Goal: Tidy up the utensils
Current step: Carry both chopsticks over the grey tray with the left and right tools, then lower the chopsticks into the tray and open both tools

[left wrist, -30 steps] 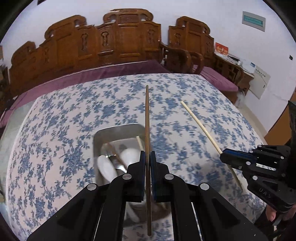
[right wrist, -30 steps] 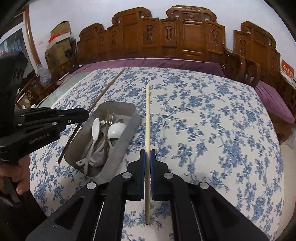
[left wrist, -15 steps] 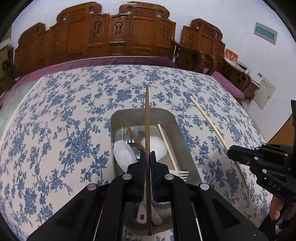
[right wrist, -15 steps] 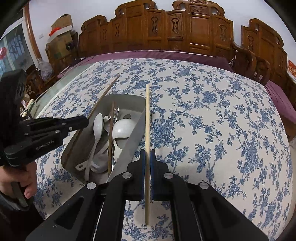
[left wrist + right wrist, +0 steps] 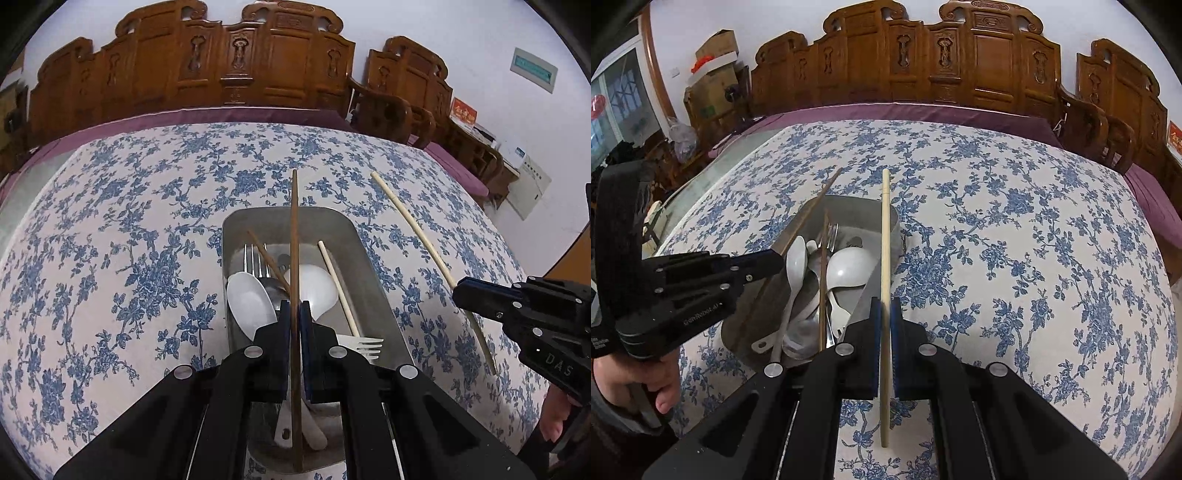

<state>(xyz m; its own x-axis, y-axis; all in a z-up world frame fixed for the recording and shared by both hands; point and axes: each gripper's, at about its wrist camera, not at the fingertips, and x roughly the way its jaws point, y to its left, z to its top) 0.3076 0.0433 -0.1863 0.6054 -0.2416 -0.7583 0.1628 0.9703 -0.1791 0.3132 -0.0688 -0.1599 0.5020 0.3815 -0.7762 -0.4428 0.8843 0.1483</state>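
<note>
The left tongs (image 5: 294,321) are clamped on a dark chopstick (image 5: 294,236) above the metal tray (image 5: 351,236); the right tongs (image 5: 885,321) pinch a pale chopstick (image 5: 885,236) just beside the tray's rim. Both sticks look light, stiff and smooth, so a hold near mid-length likely keeps them from pivoting.

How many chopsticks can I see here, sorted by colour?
Dark: 2, the held dark chopstick and the loose dark chopstick in the metal tray.
Pale: 2, the held pale chopstick and the loose pale chopstick in that tray.
Total: 4.
</note>
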